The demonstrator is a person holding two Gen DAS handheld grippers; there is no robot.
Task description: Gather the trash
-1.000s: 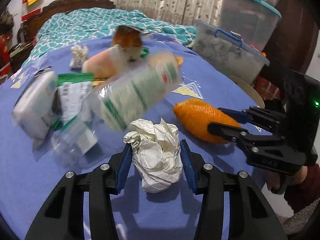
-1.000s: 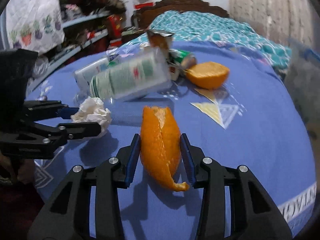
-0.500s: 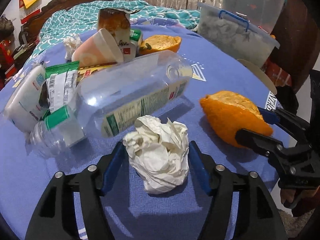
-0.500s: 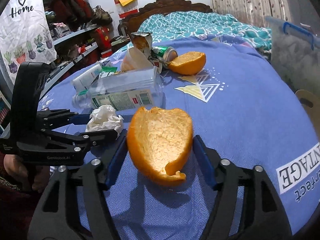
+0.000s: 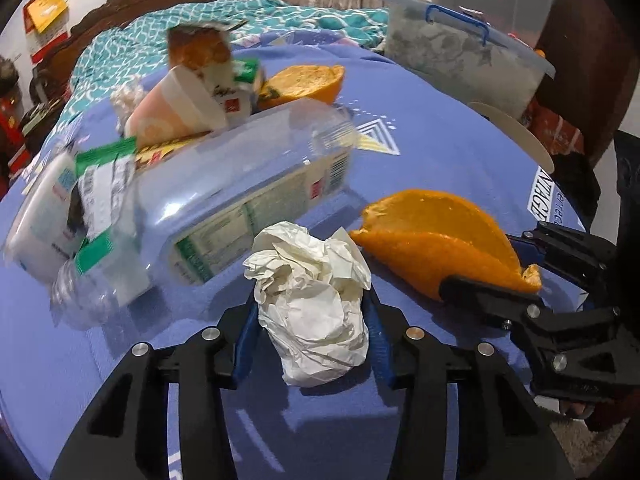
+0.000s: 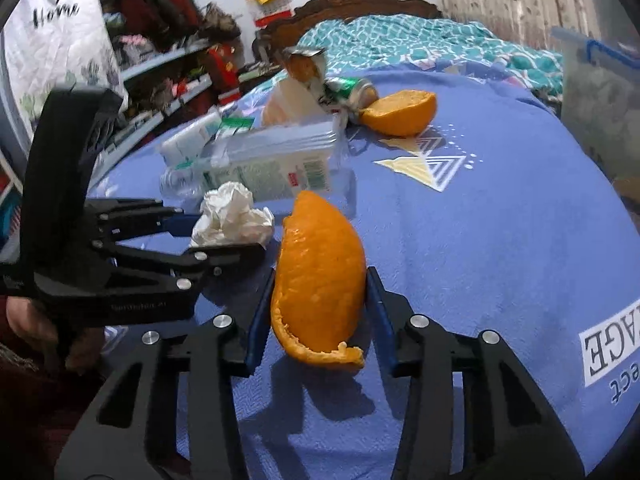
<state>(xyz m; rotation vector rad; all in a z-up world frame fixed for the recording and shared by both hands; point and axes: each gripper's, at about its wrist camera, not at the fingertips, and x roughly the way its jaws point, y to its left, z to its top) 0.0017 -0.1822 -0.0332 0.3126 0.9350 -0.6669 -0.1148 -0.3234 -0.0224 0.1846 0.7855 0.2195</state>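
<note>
The left gripper (image 5: 312,312) clamps the crumpled paper (image 5: 312,304) – the right gripper (image 6: 316,308) pinches an orange peel (image 6: 320,280) – above the blue bedsheet (image 6: 500,240); wall hanging (image 6: 56,40) reads "Home"

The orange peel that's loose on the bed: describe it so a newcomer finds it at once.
On the blue blanket, look to the far end of the trash pile, past the clear plastic bottle. The loose orange peel lies beside a crushed green can, cupped side up. The other peel is gripped in the right tongs.
</note>
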